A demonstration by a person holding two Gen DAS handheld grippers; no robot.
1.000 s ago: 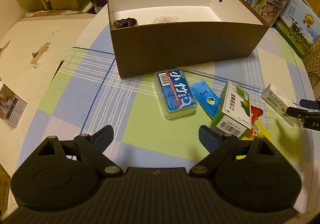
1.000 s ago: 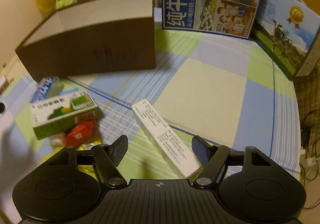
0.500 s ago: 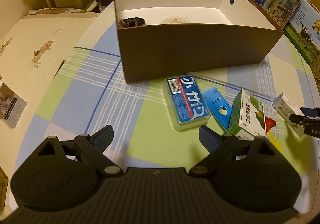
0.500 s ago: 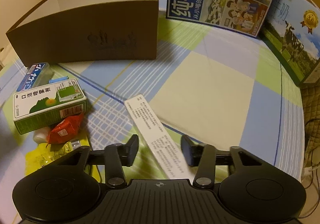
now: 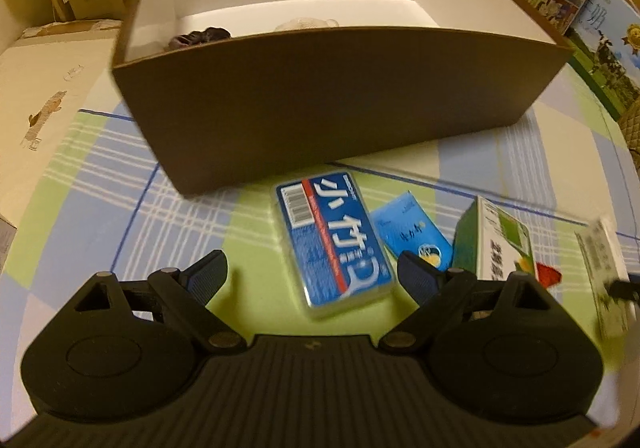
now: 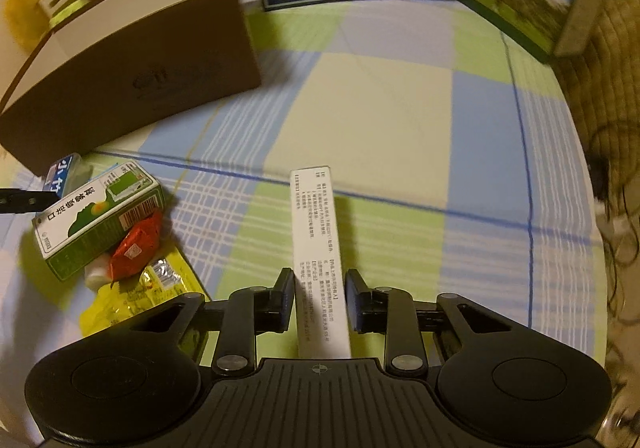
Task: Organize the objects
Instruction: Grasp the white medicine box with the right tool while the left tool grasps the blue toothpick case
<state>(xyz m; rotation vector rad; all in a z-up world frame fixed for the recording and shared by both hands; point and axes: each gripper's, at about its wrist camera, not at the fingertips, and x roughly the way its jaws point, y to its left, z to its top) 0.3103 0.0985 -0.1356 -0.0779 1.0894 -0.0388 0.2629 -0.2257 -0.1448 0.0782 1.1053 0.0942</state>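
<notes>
We clamp the right gripper [image 6: 319, 302] across the light, crushable white carton [image 6: 316, 248]; the left gripper [image 5: 311, 276] stands wide apart, empty.

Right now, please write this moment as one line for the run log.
left hand-held gripper: open, over blue case | right hand-held gripper: shut on long white box | brown box: holds two items

Left gripper [image 5: 312, 274] spread wide, right gripper [image 6: 319, 298] narrowed, apparently clamped, both low
</notes>
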